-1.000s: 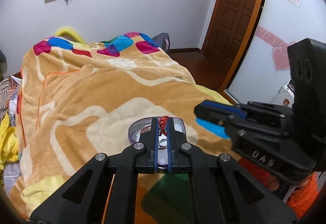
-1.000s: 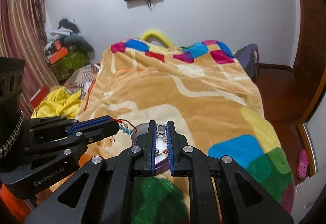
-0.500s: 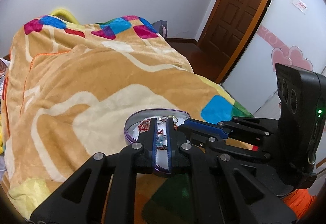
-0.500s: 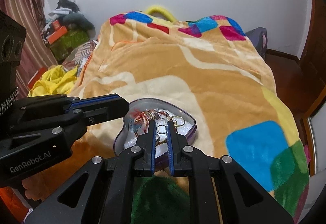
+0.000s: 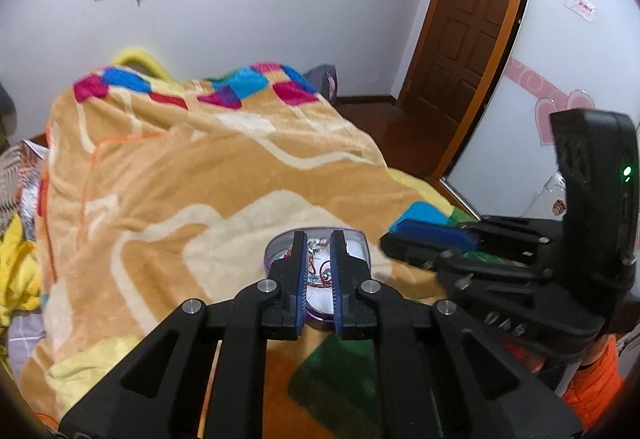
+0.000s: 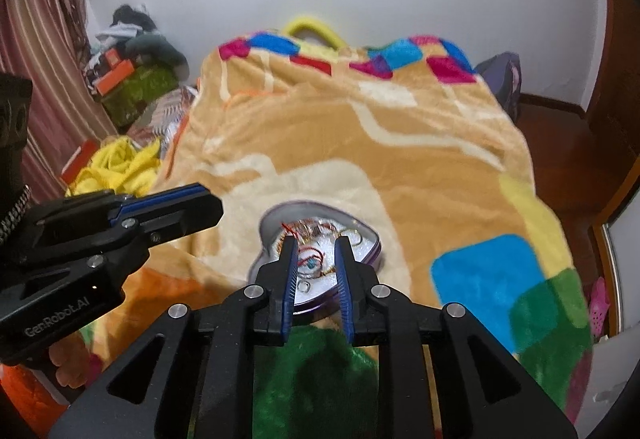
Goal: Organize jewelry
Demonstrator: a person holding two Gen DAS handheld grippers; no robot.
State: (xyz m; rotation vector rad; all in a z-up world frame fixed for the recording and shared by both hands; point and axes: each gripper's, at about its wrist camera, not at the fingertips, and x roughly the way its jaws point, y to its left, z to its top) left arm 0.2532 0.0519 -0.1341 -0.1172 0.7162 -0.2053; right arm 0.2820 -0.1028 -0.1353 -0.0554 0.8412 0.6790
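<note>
- nearest us, our right gripper (image 6: pixel 316 243) hovers over the tin with its fingers spread apart, nothing between them.
- our left gripper (image 5: pixel 319 239) hangs above the same tin, its fingers parted by a narrow gap and pinching nothing.
- the purple heart-shaped tin (image 6: pixel 269 224) sits on the blanket (image 6: pixel 420 143) near the bed's foot edge, lid off.
- the jewelry (image 6: pixel 310 229) lies tangled inside it on the white lining: red cord, small beads, metal rings.
- farther on, the blanket runs to its checkered far edge.
- beyond the bed's left edge lies a yellow cloth (image 6: pixel 120 163).
</note>
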